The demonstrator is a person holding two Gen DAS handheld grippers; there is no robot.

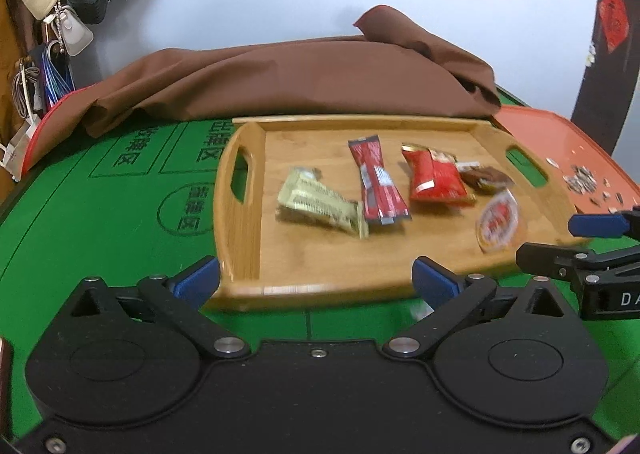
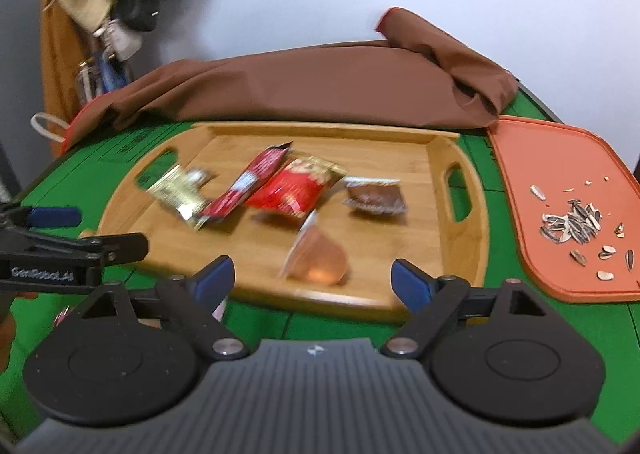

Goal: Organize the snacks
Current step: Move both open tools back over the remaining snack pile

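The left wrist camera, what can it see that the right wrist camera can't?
Only the left wrist view shows the red paper square hanging on the dark door and the round printed marking on the green table mat. Only the right wrist view shows the whole pile of striped sunflower seeds and the jelly cup's clear orange side. Both show the bamboo tray with snack packets, the brown cloth and the orange plastic board.
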